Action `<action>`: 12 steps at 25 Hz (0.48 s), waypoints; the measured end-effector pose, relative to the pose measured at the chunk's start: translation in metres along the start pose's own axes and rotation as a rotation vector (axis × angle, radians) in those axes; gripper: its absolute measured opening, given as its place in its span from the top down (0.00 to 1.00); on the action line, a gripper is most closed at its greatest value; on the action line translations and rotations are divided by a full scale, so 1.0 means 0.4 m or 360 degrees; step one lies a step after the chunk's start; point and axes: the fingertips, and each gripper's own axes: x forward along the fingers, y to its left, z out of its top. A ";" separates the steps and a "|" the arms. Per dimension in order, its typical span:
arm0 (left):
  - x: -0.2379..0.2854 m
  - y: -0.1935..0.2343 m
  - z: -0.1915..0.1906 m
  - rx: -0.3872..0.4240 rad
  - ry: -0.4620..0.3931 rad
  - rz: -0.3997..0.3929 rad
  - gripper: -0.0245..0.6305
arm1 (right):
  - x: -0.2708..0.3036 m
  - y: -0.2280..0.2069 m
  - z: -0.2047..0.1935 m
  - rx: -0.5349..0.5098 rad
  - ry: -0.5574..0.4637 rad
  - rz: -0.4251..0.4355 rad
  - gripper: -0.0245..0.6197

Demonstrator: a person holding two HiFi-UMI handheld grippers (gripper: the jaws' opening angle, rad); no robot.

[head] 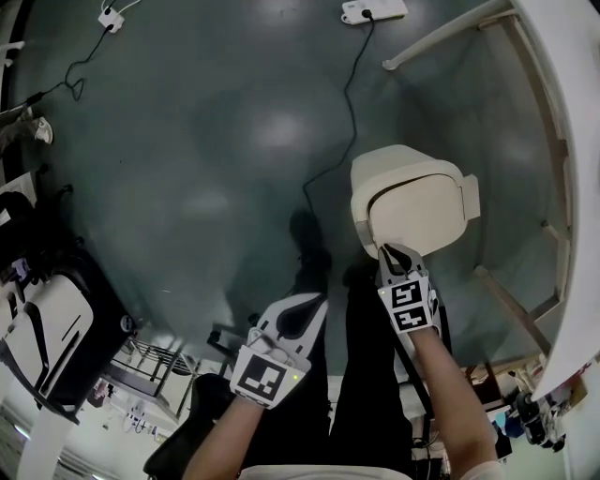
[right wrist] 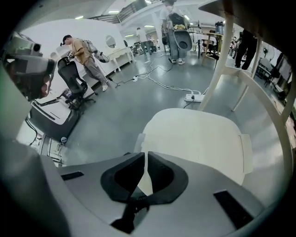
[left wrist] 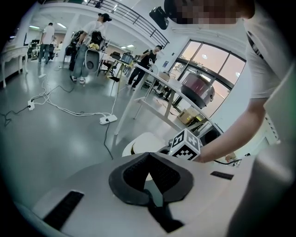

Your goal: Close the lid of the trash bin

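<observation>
The cream trash bin (head: 412, 202) stands on the grey floor, and its lid (right wrist: 199, 139) looks to lie flat on top. My right gripper (head: 399, 255) is shut, with its tips at the bin's near edge; in the right gripper view (right wrist: 145, 155) the lid fills the space just beyond the jaws, and nothing is between them. Left of the bin and nearer to me, my left gripper (head: 302, 309) hangs over the floor, shut and empty. In the left gripper view (left wrist: 148, 155) the bin (left wrist: 141, 141) and the right gripper's marker cube (left wrist: 185, 144) show just ahead.
A white table frame (head: 539, 112) curves round the bin's right and far sides. From a power strip (head: 373, 9), a black cable (head: 347, 103) runs across the floor towards the bin. Black equipment (head: 52, 309) stands at the left. People stand in the background (right wrist: 83, 55).
</observation>
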 end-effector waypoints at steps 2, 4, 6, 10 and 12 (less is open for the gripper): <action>0.000 0.007 -0.012 -0.0009 0.0008 0.0000 0.94 | 0.023 -0.004 -0.007 -0.0002 0.0022 -0.0021 0.92; 0.000 0.014 -0.022 -0.0024 0.0013 0.0001 0.94 | 0.045 -0.009 -0.015 -0.0002 0.0041 -0.0045 0.92; -0.002 0.021 -0.031 -0.0029 0.0020 0.0001 0.94 | 0.065 -0.014 -0.027 -0.0010 0.0071 -0.0076 0.93; -0.011 0.038 -0.035 -0.0046 0.0004 0.0010 0.94 | 0.088 -0.023 -0.035 -0.0039 0.0100 -0.0136 0.94; -0.017 0.048 -0.037 -0.0051 0.0002 0.0016 0.94 | 0.089 -0.024 -0.034 -0.0013 0.0090 -0.0154 0.94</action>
